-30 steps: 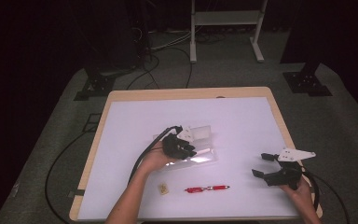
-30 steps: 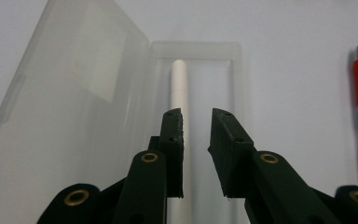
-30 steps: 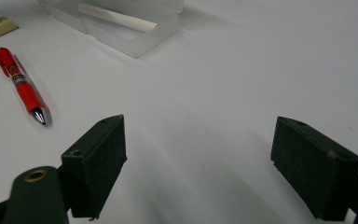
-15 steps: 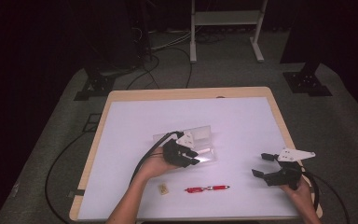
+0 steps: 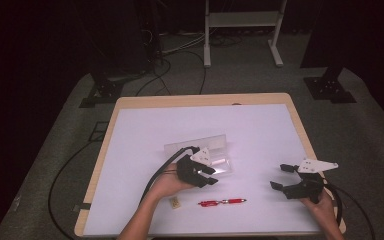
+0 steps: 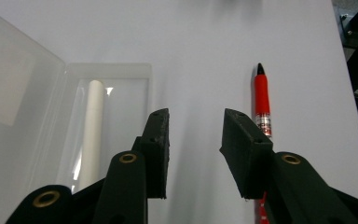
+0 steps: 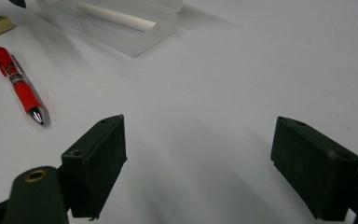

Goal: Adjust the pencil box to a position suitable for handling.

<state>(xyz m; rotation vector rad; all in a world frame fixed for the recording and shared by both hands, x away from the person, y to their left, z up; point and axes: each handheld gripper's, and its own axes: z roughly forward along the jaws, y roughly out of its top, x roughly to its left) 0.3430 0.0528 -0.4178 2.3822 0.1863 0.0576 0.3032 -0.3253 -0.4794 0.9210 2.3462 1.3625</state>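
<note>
Fingers (image 6: 158, 144) of the left gripper (image 5: 206, 175) have just been opening and are standing apart with nothing between them, now nearer the person than a second ago, off the clear case (image 5: 200, 150) lying open mid-table. Inside, 1 white stick (image 6: 92, 126) is resting. Right gripper (image 5: 286, 178) is sitting unmoved, jaws wide and empty. Nearby are lying 1 red pen (image 5: 222, 202) and 1 eraser (image 5: 175, 202).

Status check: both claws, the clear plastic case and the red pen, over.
Left claw just opening, nothing between jaws, beside clear plastic case holding a white stick. Right claw open, empty. Red pen lies loose on the white table; nothing blocking.
</note>
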